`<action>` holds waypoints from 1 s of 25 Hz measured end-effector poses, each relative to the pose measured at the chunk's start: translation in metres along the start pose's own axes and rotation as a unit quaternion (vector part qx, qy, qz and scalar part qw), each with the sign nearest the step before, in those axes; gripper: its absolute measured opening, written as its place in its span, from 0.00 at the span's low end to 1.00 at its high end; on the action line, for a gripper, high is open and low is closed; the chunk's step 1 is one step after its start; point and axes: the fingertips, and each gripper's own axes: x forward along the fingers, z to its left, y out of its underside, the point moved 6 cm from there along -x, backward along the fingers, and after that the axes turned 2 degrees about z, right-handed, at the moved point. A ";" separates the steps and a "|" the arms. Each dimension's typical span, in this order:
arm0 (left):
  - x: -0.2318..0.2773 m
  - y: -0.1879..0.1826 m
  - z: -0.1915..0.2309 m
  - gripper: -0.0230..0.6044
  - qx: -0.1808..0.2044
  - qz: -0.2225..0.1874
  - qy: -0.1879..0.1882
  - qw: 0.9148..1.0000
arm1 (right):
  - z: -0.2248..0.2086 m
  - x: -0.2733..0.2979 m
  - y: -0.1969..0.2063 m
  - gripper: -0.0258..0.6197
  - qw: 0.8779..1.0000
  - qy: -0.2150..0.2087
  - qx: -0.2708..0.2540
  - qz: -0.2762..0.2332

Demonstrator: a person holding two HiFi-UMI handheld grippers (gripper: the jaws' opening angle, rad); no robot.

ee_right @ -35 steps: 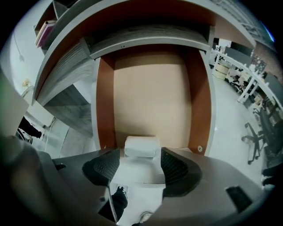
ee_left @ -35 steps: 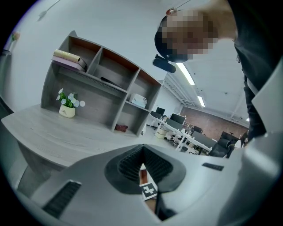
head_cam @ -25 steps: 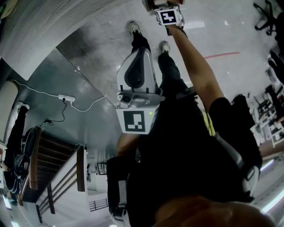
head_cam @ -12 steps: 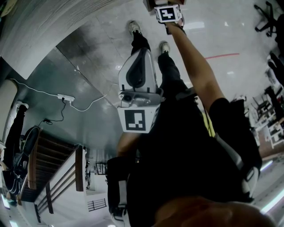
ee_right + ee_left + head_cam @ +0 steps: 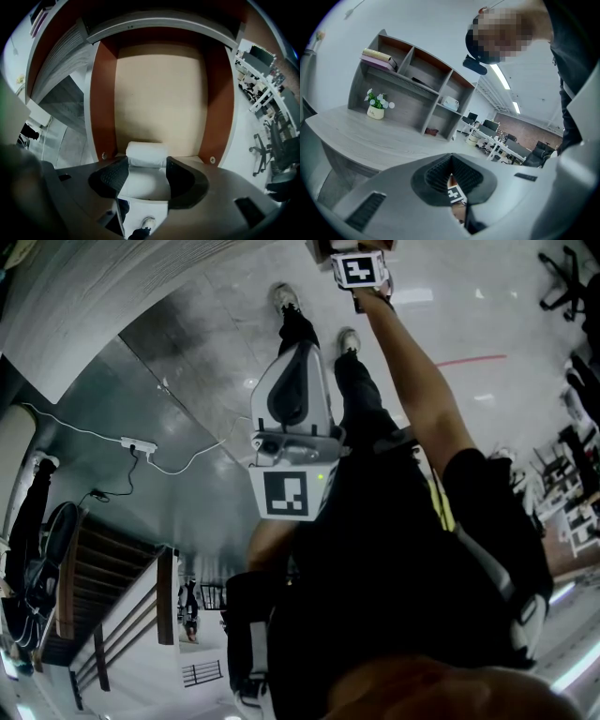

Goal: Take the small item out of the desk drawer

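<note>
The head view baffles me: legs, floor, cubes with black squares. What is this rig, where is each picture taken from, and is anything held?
No robot: a person holds a two-fingered tool in each hand; the patterned cubes are part of them. The head view looks down from the person's head over body and floor. The other two cameras ride on the tools. The left gripper, fingers together and empty, faces a grey desk with a shelf unit and a potted plant. The right gripper points into an open drawer; its fingers stand either side of a white roll and have just been closing, but do not clearly press it yet. So nothing is held.
</note>
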 end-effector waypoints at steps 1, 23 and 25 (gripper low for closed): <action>-0.001 0.000 0.000 0.03 0.000 0.001 -0.001 1.000 | -0.001 -0.001 -0.002 0.43 1.000 0.001 -0.002 -0.004; -0.013 -0.016 -0.023 0.03 0.021 -0.015 0.016 1.000 | -0.017 -0.051 -0.004 0.42 0.998 0.014 0.015 -0.067; -0.016 -0.025 -0.021 0.03 0.021 -0.018 0.018 0.999 | -0.014 -0.061 -0.009 0.42 0.997 0.017 0.015 -0.072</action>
